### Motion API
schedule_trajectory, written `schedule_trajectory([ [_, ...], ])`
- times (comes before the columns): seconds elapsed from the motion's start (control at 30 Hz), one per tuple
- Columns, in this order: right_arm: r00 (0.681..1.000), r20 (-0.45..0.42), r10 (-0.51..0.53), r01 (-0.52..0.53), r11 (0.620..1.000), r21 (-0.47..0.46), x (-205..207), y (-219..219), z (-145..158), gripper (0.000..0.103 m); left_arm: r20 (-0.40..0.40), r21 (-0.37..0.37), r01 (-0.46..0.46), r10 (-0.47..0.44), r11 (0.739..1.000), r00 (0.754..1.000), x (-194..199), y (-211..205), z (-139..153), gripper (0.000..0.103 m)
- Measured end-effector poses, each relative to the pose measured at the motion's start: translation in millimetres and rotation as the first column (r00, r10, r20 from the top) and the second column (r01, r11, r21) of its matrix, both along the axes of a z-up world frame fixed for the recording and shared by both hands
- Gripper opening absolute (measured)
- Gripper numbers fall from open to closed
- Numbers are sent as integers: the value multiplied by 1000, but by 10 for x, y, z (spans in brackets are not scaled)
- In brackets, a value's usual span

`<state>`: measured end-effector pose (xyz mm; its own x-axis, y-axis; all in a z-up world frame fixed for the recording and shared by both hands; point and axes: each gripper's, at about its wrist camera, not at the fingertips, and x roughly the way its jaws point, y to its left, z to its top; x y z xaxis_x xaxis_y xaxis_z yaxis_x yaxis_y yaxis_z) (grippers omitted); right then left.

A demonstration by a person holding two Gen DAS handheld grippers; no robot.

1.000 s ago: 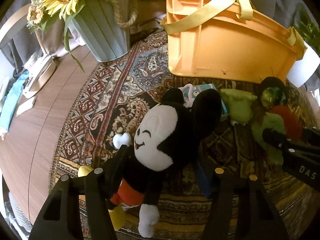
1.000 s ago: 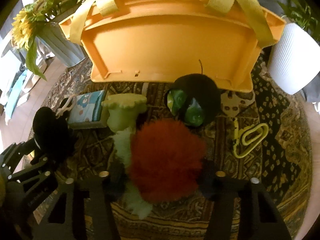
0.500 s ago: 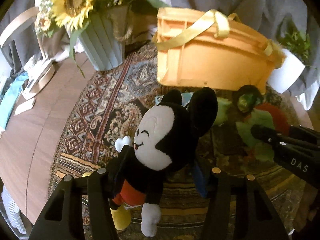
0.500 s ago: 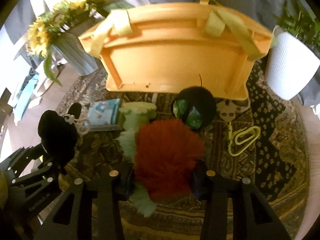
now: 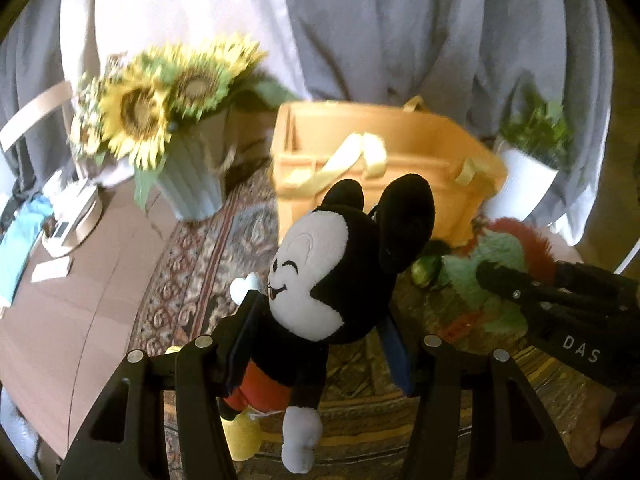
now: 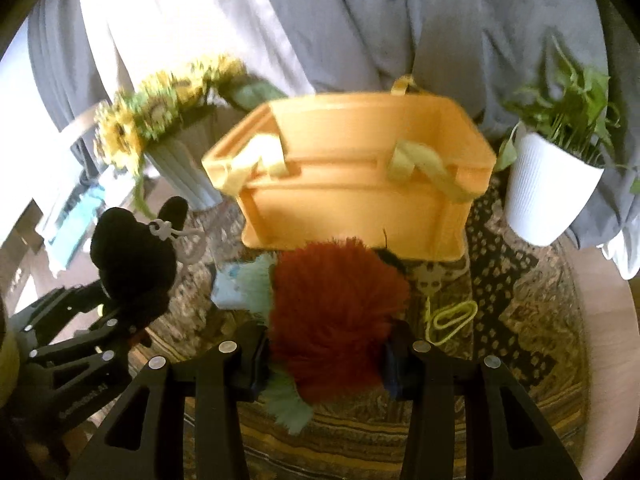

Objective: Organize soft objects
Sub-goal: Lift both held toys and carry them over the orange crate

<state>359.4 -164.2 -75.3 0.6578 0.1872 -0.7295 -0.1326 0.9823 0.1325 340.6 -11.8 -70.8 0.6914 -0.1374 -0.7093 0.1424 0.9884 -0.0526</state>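
My left gripper (image 5: 320, 344) is shut on a black-and-white mouse plush (image 5: 332, 272) with red shorts, held off the patterned rug (image 5: 192, 288); the same mouse plush (image 6: 132, 264) shows from behind at the left of the right wrist view. My right gripper (image 6: 324, 344) is shut on a fluffy red and green plush (image 6: 336, 312), also lifted. The right gripper (image 5: 560, 292) with the red and green plush (image 5: 500, 256) appears at the right of the left wrist view. An orange basket (image 6: 360, 192) with yellow handles stands ahead, open at the top.
A sunflower vase (image 5: 188, 184) stands left of the orange basket (image 5: 380, 160), a white plant pot (image 6: 548, 196) to its right. A yellow-green clip (image 6: 452, 316) and a light blue item (image 6: 228, 288) lie on the rug (image 6: 520, 320). Grey curtains hang behind. Bare wood floor (image 5: 60, 300) lies left.
Both grippers rose from the rug with their plush toys in them. The view tilted up, so the basket's open top and the curtains now show.
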Motion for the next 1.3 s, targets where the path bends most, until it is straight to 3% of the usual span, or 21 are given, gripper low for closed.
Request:
schedule_trajectory([
  [0.33, 995, 99, -15, 10, 999, 53, -28, -89, 417, 44, 157, -12, 72, -70, 997, 985, 83, -105, 512, 56],
  [0.67, 978, 206, -26, 10, 997, 76, 64, -161, 814, 44, 236, -32, 120, -110, 992, 966, 322, -179, 877, 56],
  [1.3, 955, 297, -20, -6, 996, 87, 682, -231, 1272, 45, 299, -17, 159, -146, 987, 943, 984, -303, 1335, 53],
])
